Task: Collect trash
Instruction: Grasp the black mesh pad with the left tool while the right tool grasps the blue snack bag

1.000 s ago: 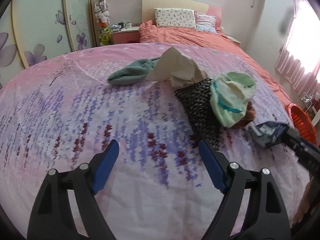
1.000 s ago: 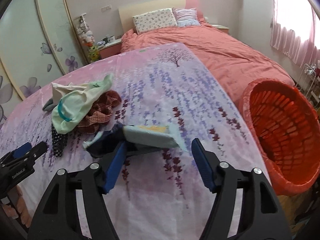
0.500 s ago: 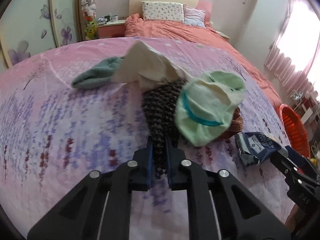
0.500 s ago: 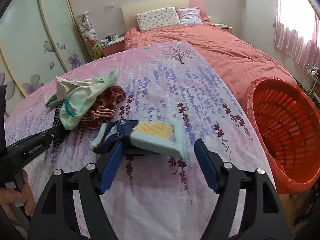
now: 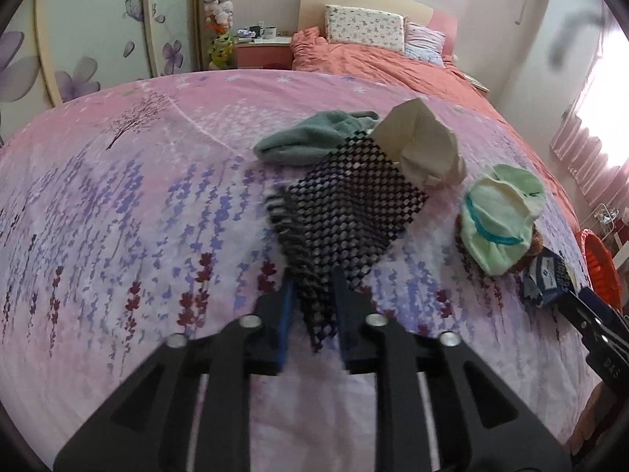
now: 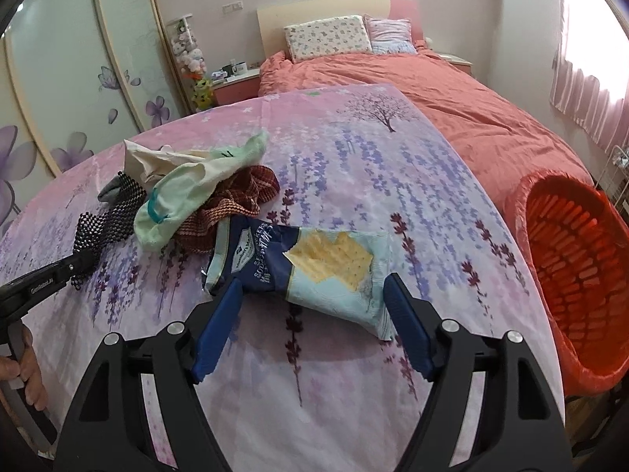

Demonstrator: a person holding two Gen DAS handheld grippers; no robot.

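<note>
— What are the left tongs doing?

— They pinch the near end of a black open-weave mesh mat, having just eased a little wider; its far end lies on the bed's pink lavender-print sheet, touching a crumpled cream paper bag and a grey-green cloth.

— And the right tongs?

— Spread, just widened further, standing either side of a dark-blue and pale-blue cracker wrapper lying flat on the sheet, pads not pressing it.

— Anything beside it?

— A pale green cloth over a red-brown knitted cloth just behind it, and a red-orange slatted plastic basket off the bed's right edge.
</note>
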